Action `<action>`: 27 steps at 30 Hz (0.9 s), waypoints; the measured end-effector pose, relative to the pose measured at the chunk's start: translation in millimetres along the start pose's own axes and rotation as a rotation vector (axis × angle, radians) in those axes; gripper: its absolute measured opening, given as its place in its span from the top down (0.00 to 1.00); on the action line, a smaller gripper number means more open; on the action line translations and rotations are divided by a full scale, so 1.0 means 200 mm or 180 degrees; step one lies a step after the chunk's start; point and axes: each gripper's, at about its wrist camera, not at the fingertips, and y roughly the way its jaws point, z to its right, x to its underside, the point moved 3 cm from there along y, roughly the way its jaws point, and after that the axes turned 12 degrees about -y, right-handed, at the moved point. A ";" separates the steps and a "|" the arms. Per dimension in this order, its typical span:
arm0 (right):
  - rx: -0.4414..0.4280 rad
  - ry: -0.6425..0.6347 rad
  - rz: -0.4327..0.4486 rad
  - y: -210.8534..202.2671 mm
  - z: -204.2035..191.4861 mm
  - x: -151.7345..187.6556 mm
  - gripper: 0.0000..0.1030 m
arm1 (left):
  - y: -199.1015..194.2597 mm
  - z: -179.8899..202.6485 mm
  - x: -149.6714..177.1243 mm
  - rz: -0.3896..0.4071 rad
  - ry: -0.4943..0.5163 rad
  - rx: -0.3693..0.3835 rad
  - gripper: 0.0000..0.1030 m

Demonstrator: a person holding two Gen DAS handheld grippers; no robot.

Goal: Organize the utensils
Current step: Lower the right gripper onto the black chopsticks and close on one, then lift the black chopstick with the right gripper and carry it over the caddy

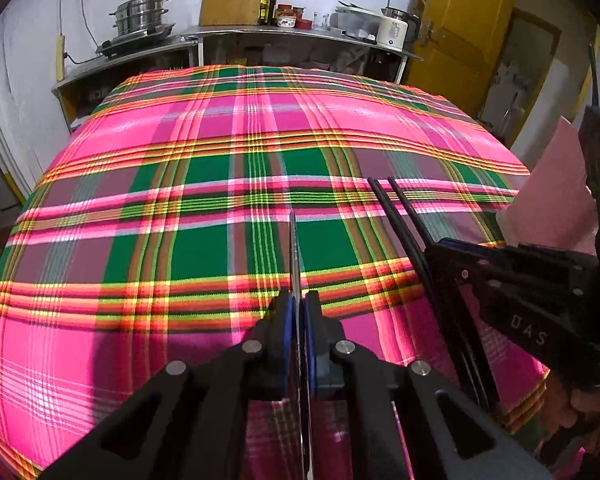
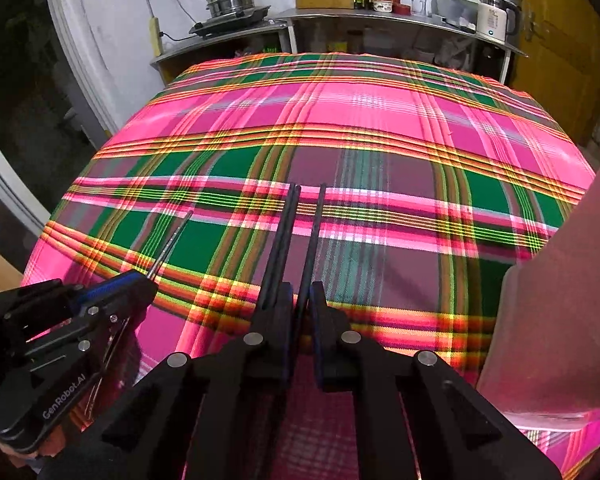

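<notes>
In the left wrist view my left gripper (image 1: pixel 299 300) is shut on a thin steel utensil (image 1: pixel 294 248). It is seen edge-on and sticks out forward over the plaid cloth; I cannot tell what kind it is. To its right my right gripper (image 1: pixel 432 248) holds black chopsticks (image 1: pixel 396 212). In the right wrist view the right gripper (image 2: pixel 300 292) is shut on those chopsticks (image 2: pixel 288 240), which fan slightly apart at their far ends. The left gripper (image 2: pixel 148 276) sits low on the left with the steel utensil (image 2: pixel 172 244) pointing up and right. Both grippers hover above the table.
A pink and green plaid cloth (image 1: pixel 220 184) covers the table. A tall pink container (image 2: pixel 548 320) stands at the right edge, also seen as the pink container (image 1: pixel 552 192) behind the right gripper. Behind the table stand steel shelves with a steamer pot (image 1: pixel 142 14), bottles and a kettle (image 2: pixel 494 20).
</notes>
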 end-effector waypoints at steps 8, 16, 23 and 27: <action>-0.0125 0.0044 0.0155 -0.11 0.01 -0.01 0.95 | -0.07 -0.02 -0.04 0.0033 -0.0118 0.0129 0.94; -0.0185 0.0052 0.0442 -0.34 -0.01 -0.03 0.95 | -0.31 -0.01 -0.09 0.0259 -0.0195 0.0350 0.94; -0.0200 0.0031 0.0685 -0.55 -0.03 -0.03 0.95 | -0.50 0.04 -0.10 0.0424 -0.0140 0.0407 0.94; -0.0193 0.0042 0.0795 -0.65 -0.04 -0.01 0.95 | -0.58 0.05 -0.09 0.0484 -0.0108 0.0446 0.94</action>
